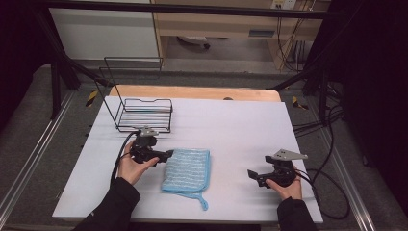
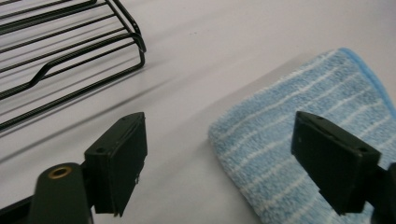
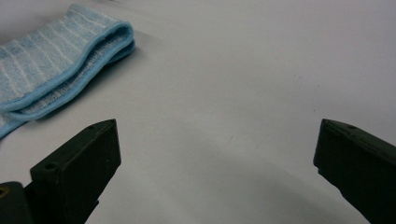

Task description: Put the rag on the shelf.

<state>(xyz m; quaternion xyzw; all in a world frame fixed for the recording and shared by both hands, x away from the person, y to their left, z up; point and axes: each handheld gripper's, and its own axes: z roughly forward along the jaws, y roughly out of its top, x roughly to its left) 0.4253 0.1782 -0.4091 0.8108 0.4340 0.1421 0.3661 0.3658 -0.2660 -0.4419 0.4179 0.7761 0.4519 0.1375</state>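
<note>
**Folded Cloth at Table Centre, Both Grippers Empty**

Nearest the person, the right gripper (image 1: 255, 177) rested low on the white table (image 1: 240, 125), jaws spread wide with nothing between them, well apart from the cloth. The left gripper (image 1: 166, 155) stood with jaws parted at the left edge of the folded blue striped cloth (image 1: 187, 171), one jaw over the fabric. Farther back stood a black wire rack (image 1: 144, 114).
</note>
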